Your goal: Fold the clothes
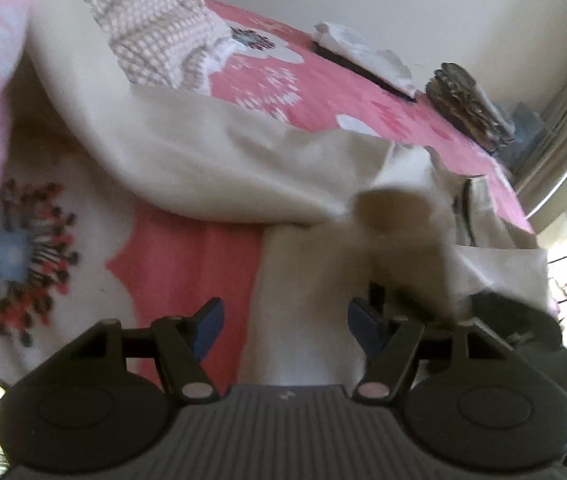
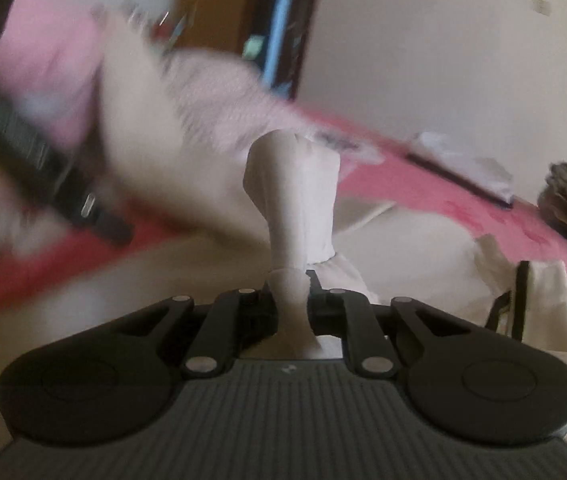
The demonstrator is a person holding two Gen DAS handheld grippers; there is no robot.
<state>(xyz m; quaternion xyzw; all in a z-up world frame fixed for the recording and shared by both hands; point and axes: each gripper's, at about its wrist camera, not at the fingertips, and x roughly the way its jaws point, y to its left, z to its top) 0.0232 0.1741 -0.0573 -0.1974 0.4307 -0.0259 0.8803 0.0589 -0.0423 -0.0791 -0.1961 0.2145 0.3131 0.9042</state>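
A cream garment (image 1: 203, 160) lies rumpled across the pink floral bedsheet (image 1: 187, 264). One strip of it runs toward me between the blue pads of my left gripper (image 1: 283, 312). Those jaws stand wide apart and neither pad presses the cloth. In the right wrist view my right gripper (image 2: 289, 300) is shut on a bunched fold of the same cream garment (image 2: 295, 200), which stands up as a twisted column in front of the jaws. A black strap (image 2: 519, 300) shows on the garment at the right. The left half of that view is blurred.
A pink-and-white checked knit (image 1: 151, 20) is heaped at the far side of the bed. A folded white cloth on a dark item (image 1: 363, 56) and a dark patterned stack (image 1: 467, 100) sit near the wall. A doorway (image 2: 279, 20) opens behind.
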